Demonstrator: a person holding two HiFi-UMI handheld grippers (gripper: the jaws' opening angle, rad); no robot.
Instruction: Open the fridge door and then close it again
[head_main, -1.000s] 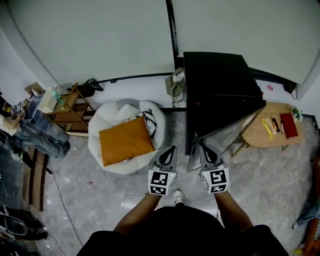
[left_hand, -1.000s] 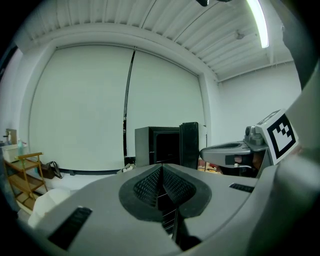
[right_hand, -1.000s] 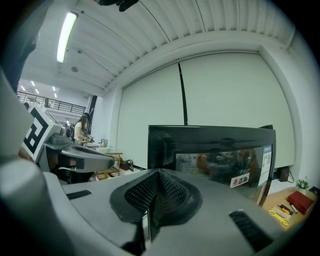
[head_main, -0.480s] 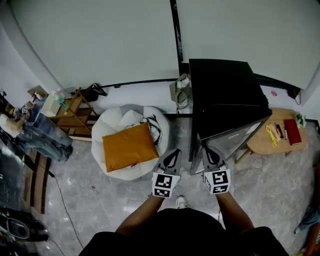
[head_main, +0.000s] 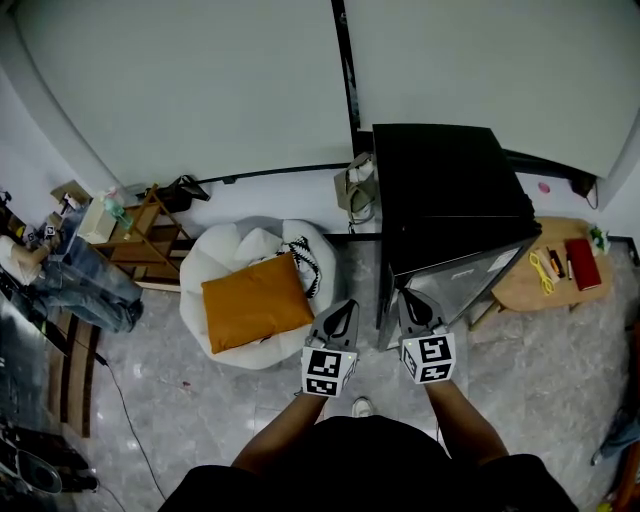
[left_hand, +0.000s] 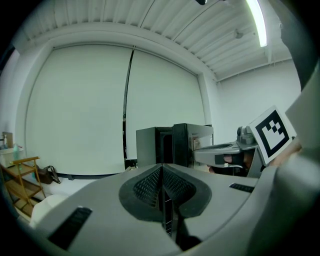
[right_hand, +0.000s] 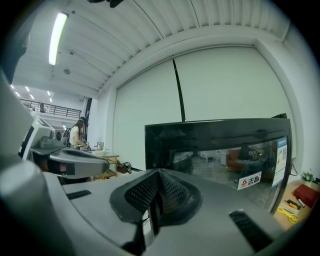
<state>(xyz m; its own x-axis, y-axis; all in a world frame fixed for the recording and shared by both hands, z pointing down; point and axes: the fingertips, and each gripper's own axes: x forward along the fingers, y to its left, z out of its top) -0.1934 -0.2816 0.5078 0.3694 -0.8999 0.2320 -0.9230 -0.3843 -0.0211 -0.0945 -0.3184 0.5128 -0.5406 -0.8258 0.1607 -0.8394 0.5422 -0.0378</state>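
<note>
The black fridge (head_main: 445, 185) stands against the pale wall, and its glass door (head_main: 465, 278) is ajar, swung out toward me with the free edge at the left. My right gripper (head_main: 410, 298) is shut, its tip right at the door's front near that free edge. In the right gripper view the door (right_hand: 225, 150) fills the space ahead of the closed jaws (right_hand: 159, 172). My left gripper (head_main: 345, 307) is shut and empty, left of the fridge and touching nothing. From the left gripper (left_hand: 161, 167) I see the fridge (left_hand: 152, 145) ahead.
A white beanbag (head_main: 225, 250) with an orange cushion (head_main: 255, 300) lies left of the fridge. A wooden rack (head_main: 140, 235) stands further left beside draped jeans (head_main: 85, 280). A round wooden table (head_main: 530, 280) with small items sits right of the door. My shoe (head_main: 361, 405) shows below.
Both grippers have edged forward toward the fridge, and the door looks a little less ajar than before. Both jaws stayed shut.
</note>
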